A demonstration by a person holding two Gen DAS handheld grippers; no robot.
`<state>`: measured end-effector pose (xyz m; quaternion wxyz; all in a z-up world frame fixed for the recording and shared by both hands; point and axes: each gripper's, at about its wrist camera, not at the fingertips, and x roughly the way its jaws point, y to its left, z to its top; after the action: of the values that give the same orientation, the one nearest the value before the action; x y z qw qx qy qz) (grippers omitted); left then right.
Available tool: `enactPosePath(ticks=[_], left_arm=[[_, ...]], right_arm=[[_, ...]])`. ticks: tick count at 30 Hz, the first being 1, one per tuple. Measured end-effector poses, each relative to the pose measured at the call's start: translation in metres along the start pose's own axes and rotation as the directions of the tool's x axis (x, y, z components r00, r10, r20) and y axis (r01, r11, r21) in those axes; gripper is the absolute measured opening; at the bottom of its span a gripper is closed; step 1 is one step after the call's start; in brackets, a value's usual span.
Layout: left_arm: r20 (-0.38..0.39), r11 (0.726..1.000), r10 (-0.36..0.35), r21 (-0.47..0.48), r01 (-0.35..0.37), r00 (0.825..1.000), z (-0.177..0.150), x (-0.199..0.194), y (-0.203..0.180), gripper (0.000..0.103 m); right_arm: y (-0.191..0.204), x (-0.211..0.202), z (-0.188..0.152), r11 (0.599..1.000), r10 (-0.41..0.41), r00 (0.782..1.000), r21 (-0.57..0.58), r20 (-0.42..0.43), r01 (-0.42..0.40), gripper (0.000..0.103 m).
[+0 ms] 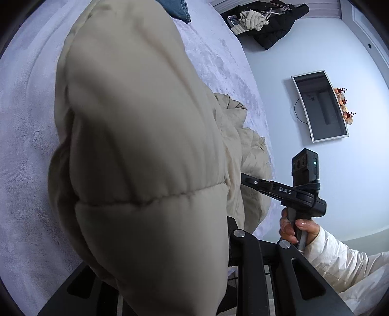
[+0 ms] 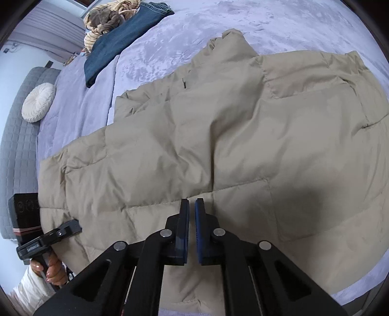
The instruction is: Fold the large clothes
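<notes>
Lavender plush bedspread [image 2: 243, 19], beige quilted puffer coat [image 2: 218, 136] spread centre, unfolded. Left gripper [image 1: 218, 243] clenched on bunched coat edge at nine o'clock; right gripper [image 2: 191, 214] closed empty, six o'clock. Folding barely begun.

beige puffer coat [image 2: 218, 136] flat on bed

lavender bed [image 2: 145, 56], grey headboard [image 2: 17, 145], wall mirror [image 1: 321, 107]

Coat [image 2: 218, 136] lies on bed [image 2: 279, 26] (jeans [image 2: 116, 46] beyond it).
</notes>
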<state>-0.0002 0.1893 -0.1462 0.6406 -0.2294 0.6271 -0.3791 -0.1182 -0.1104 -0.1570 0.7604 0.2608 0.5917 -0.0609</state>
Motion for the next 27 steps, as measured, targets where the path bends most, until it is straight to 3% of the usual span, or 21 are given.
enactPosePath(ticks=[8,16,19,24,27], left_arm=[[-0.001,0.999,0.02,0.038,-0.02,1.0,0.004,0.002,-0.091,0.027],[-0.042,0.984,0.155,0.099,-0.151,0.987,0.021,0.065,-0.195,0.027],[-0.062,0.979,0.177,0.117,-0.169,0.982,0.026,0.086,-0.22,0.027],[-0.107,0.974,0.21,0.104,-0.199,0.972,0.033,0.133,-0.249,0.028],[-0.149,0.983,0.169,0.09,-0.157,0.974,0.036,0.174,-0.266,0.048]], right_arm=[[-0.02,0.037,0.023,0.999,0.049,0.999,-0.004,-0.019,-0.049,0.004],[-0.048,0.053,0.035,0.982,0.181,0.98,0.076,-0.083,-0.175,0.0],[-0.058,0.035,0.036,0.977,0.206,0.974,0.07,-0.095,-0.199,0.0],[-0.104,-0.02,0.022,0.964,0.253,0.967,0.096,-0.039,-0.248,0.001],[-0.136,-0.044,0.007,0.954,0.265,0.964,0.142,0.0,-0.263,0.002]])
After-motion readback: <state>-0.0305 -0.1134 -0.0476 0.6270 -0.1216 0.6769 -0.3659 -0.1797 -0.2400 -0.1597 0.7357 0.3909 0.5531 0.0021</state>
